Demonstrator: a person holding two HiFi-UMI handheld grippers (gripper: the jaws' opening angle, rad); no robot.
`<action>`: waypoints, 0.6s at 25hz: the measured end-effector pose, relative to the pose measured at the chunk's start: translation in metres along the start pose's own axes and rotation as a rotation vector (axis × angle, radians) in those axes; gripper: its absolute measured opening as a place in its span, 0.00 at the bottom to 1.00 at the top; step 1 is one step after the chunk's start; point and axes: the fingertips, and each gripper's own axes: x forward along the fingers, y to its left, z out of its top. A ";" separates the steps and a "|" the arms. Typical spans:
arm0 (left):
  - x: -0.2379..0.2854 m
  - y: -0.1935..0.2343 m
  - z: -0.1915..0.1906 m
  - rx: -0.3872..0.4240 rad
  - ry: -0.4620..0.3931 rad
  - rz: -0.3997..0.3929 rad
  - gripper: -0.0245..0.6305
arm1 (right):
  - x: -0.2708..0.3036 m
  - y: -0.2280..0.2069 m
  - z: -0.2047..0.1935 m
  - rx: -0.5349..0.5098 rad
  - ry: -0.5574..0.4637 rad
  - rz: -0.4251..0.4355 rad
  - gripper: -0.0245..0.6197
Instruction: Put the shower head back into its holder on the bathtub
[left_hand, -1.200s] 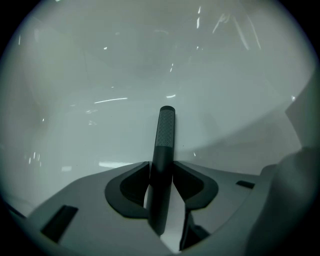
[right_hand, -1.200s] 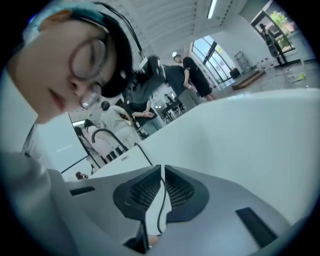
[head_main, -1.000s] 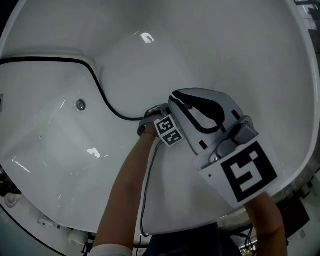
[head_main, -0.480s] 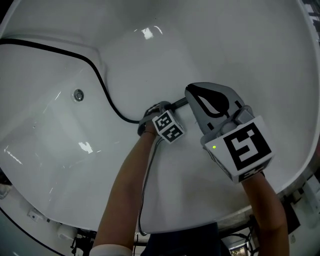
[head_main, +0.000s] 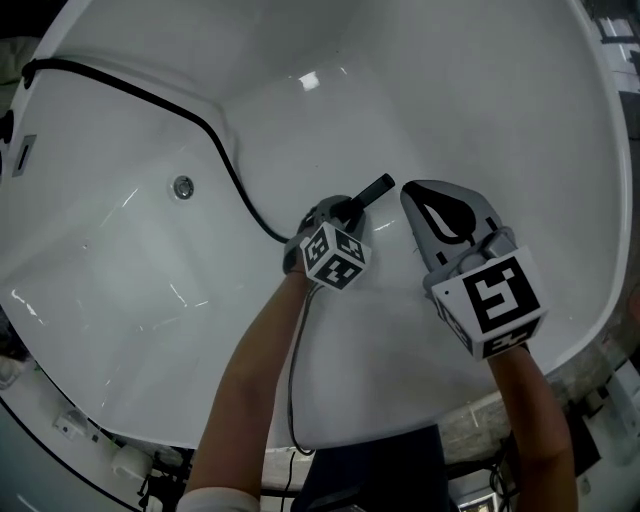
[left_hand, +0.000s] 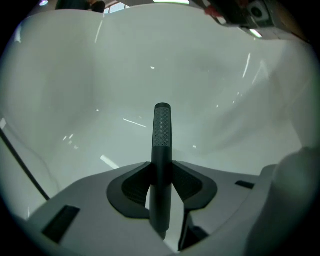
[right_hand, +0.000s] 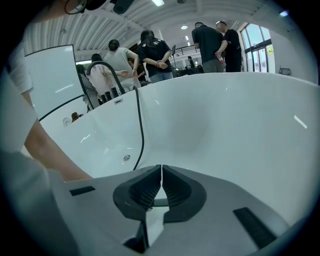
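Clamping left hand-held gripper (head_main: 337, 211), jaws just closed further, on shower head (head_main: 378, 189) pointing two o'clock, for lifting; right hand-held gripper (right_hand: 160, 181) clenched, empty.

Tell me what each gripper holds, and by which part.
The left gripper clamps the black shower head by its handle, below the dotted spray end; its jaws have just been closing. The right gripper is shut, empty.
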 end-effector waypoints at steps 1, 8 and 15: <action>-0.010 0.006 0.006 -0.018 -0.027 0.012 0.23 | 0.000 0.003 0.002 -0.007 0.003 -0.001 0.05; -0.101 0.042 0.041 -0.141 -0.216 0.085 0.23 | -0.017 0.024 0.049 -0.018 -0.035 -0.015 0.05; -0.197 0.070 0.085 -0.220 -0.430 0.177 0.23 | -0.024 0.046 0.098 -0.074 -0.059 -0.007 0.05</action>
